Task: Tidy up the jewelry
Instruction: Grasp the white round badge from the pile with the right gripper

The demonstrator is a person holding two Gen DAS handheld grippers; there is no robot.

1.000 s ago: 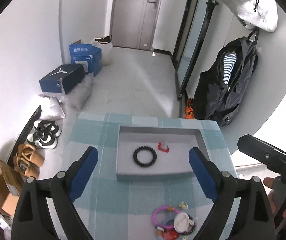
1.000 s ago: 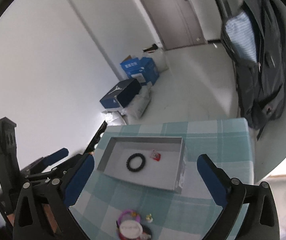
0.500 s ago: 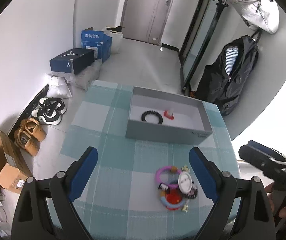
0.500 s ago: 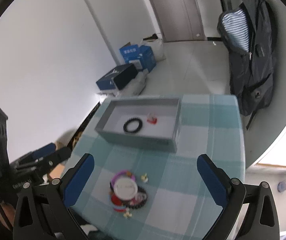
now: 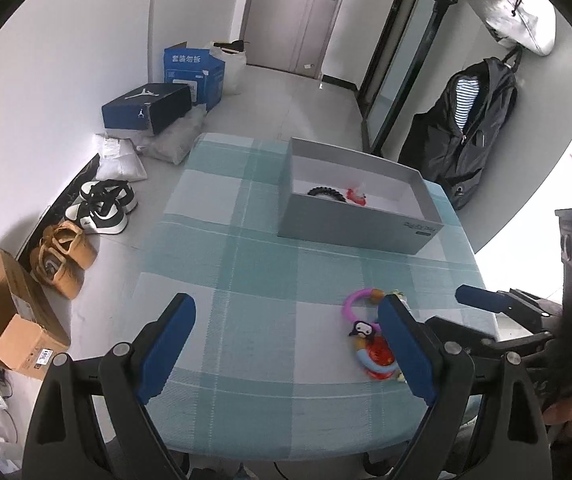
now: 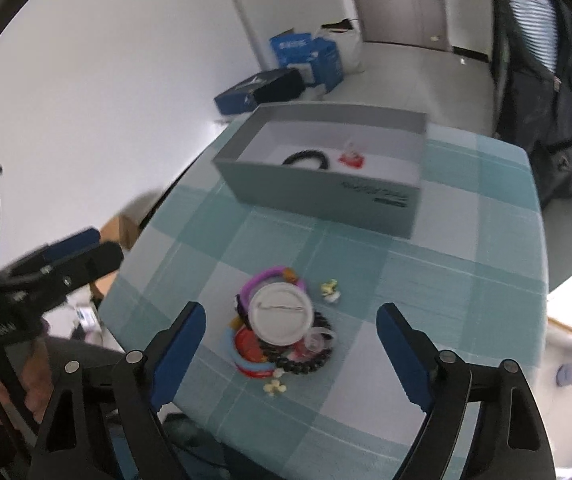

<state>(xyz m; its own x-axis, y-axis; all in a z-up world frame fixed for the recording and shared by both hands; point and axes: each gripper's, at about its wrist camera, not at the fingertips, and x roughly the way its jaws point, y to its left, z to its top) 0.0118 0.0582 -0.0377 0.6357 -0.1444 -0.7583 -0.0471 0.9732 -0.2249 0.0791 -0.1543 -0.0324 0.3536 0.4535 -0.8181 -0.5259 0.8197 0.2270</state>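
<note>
**Two pieces boxed, the heap still waiting**

Right claw [image 6: 290,344]: jaws spread wide with nothing pressed between the pads; they have just been closing a little, and the jewelry heap [image 6: 282,326] lies on the cloth in the gap, untouched as far as I can see. Left claw [image 5: 286,346]: open too, empty, over bare checked cloth on the near left of the surface [image 5: 246,264]; its right finger covers part of the heap in that view.

The heap, near edge, right of centre:
- white round disc [image 6: 281,313] on top
- purple ring [image 6: 260,280] on its far side
- blue ring [image 6: 246,362] and a red piece on the near side
- dark beaded bracelet [image 6: 305,366] at the near right
- two small pale charms loose beside it, one on the far right [image 6: 330,291], one at the near edge [image 6: 274,388]

Grey box [image 5: 349,232], far side of the surface, well apart from the heap. Inside: a black beaded bracelet [image 6: 306,159] and, just to its right, a small red item [image 6: 350,158]. The rest of the box floor shows bare.

My read: early going. Two pieces are in, and most of the lot is still outside. I judge that the right claw is lining up a pick from the heap. The pieces overlap, so lifting one cleanly looks fiddly, and the disc on top seems the obvious first take.
</note>
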